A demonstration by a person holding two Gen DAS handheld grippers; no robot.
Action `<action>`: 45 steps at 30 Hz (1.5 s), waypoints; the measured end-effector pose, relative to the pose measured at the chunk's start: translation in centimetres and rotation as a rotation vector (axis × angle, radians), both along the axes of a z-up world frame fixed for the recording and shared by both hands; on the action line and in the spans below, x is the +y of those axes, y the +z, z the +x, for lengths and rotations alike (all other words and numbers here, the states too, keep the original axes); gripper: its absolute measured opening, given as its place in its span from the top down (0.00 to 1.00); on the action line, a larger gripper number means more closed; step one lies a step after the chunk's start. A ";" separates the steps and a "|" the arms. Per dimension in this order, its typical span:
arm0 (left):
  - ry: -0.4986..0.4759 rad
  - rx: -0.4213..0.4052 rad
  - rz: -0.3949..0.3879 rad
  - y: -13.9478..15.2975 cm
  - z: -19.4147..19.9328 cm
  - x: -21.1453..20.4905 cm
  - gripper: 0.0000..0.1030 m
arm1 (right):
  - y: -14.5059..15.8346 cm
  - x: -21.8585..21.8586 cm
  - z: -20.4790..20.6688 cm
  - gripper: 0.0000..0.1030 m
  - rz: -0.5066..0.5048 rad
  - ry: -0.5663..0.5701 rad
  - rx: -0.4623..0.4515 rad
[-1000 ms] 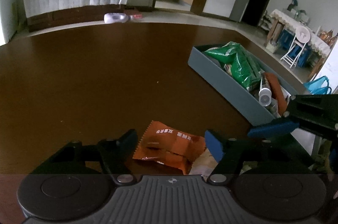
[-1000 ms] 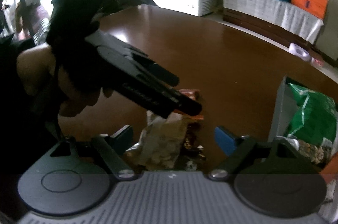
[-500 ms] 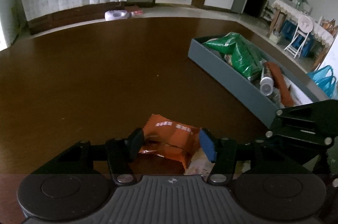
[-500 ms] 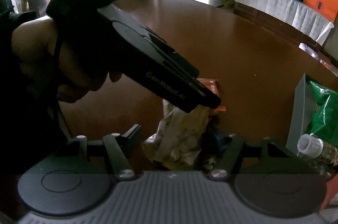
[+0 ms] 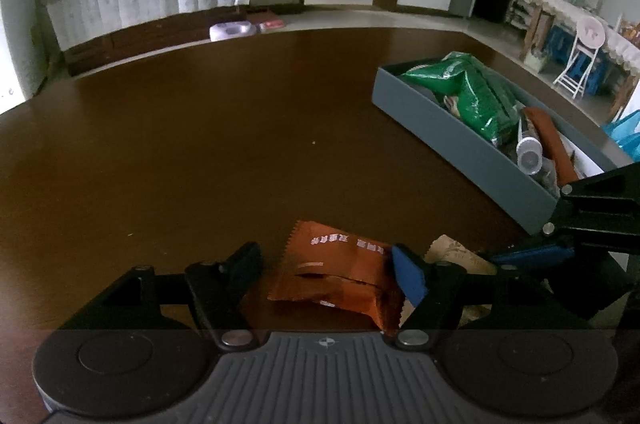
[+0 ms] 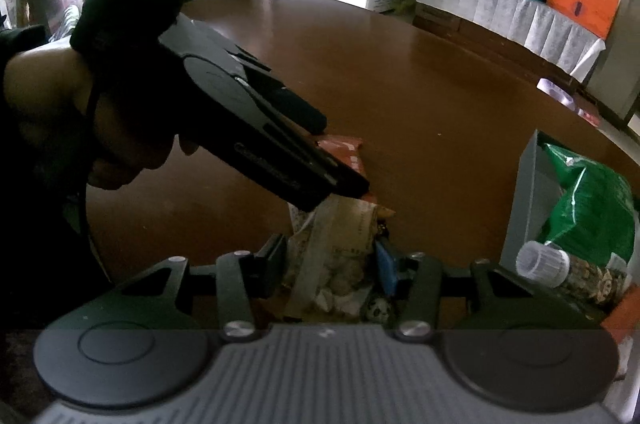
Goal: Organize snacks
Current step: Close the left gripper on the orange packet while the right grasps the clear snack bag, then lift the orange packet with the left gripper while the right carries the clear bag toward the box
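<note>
Brown tabletop (image 5: 200, 163) lies bare beyond orange packet (image 5: 340, 272), left of grey tray (image 5: 460, 139).

Table (image 5: 200, 163): dark brown wood, smooth, polished, faint sheen. Orange packet (image 5: 340, 272) on it: crinkled glossy foil-plastic, serrated end seam. Beige packet (image 6: 340, 248) beside the orange one: creased, partly clear film. Grey bin (image 5: 452, 127) on the table: matt plastic; green bag (image 5: 472, 91) inside: shiny film.
</note>
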State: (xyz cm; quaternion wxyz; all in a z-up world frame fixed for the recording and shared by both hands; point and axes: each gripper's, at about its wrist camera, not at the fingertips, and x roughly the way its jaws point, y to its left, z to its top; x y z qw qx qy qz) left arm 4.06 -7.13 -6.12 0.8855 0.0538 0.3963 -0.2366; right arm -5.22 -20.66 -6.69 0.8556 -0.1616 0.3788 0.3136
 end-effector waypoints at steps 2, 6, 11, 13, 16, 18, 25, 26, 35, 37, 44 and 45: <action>-0.004 -0.006 0.005 0.0 -0.2 0.0 0.30 | -0.1 0.1 0.0 0.53 -0.006 0.004 -0.004; -0.009 -0.014 0.006 -0.2 -0.3 -0.1 0.30 | -0.2 0.3 0.0 0.53 -0.016 0.003 -0.011; -0.039 -0.040 0.031 0.0 -0.7 -0.2 0.55 | -0.1 -0.1 -0.3 0.55 -0.008 -0.010 -0.011; -0.044 -0.037 0.019 0.1 -0.7 0.0 0.65 | -0.1 -0.1 -0.2 0.56 -0.004 -0.015 -0.011; -0.031 -0.056 0.026 0.2 -0.8 0.3 0.67 | -0.1 -0.2 -0.1 0.57 0.000 -0.019 -0.012; -0.015 -0.064 0.016 0.5 -0.6 0.7 0.68 | 0.0 -0.4 -0.1 0.58 0.006 -0.025 -0.015; 0.020 -0.103 -0.005 1.6 -0.2 1.3 0.68 | 0.6 -0.9 -0.2 0.58 0.042 -0.053 -0.032; 0.024 -0.107 -0.007 1.7 -0.2 1.3 0.68 | 0.7 -1.0 -0.1 0.58 0.050 -0.057 -0.032; 0.073 -0.130 -0.051 2.8 0.4 2.0 0.68 | 2.8 -4.3 0.8 0.58 0.317 -0.167 0.020; 0.076 -0.136 -0.054 2.9 0.5 1.9 0.68 | 3.1 -5.4 1.0 0.58 0.379 -0.191 0.037; 0.078 -0.148 -0.064 3.5 0.6 1.8 0.67 | 4.0 -7.5 0.9 0.58 0.399 -0.259 0.000; 0.079 -0.151 -0.066 3.6 0.6 1.7 0.67 | 4.2 -7.8 0.9 0.58 0.402 -0.269 -0.007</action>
